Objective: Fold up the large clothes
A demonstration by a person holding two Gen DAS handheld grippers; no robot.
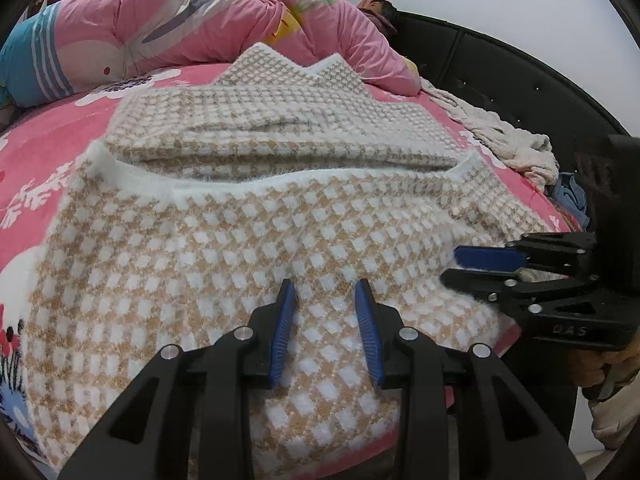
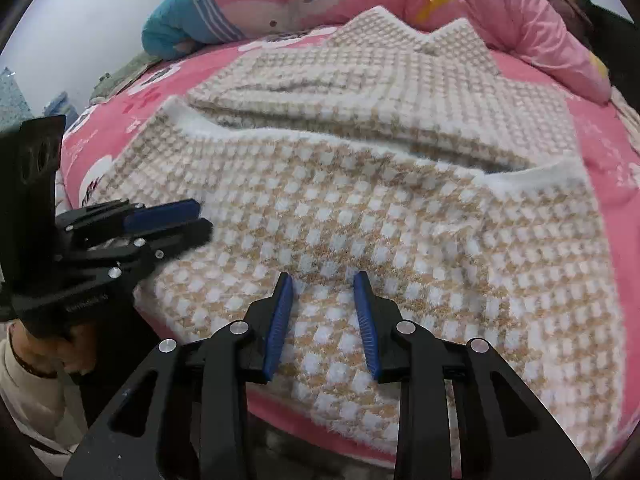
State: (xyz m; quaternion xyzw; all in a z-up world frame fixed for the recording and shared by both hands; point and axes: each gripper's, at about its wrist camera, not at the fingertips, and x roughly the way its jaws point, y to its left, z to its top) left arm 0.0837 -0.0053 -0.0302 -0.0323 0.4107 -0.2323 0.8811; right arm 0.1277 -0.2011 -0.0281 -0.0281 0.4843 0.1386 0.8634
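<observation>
A fuzzy beige-and-white checked sweater (image 1: 248, 248) (image 2: 384, 216) lies spread on the pink bed, and its white-trimmed edge (image 1: 280, 186) crosses the middle over a farther layer. My left gripper (image 1: 324, 286) hovers over the sweater's near part, blue pads apart and nothing pinched. In the right wrist view it (image 2: 205, 216) stands at the sweater's left edge. My right gripper (image 2: 323, 276) is also open above the near fabric. Seen from the left wrist, it (image 1: 450, 267) stands at the sweater's right edge with a narrow gap between its fingers.
A bunched pink quilt (image 1: 192, 28) lies along the far side. A black padded headboard (image 1: 500, 76) curves at the right, with a cream knit cloth (image 1: 508, 132) and blue clothes (image 1: 572, 196) beside it. The pink sheet (image 2: 120, 120) shows around the sweater. A hand (image 2: 76, 340) holds the left gripper.
</observation>
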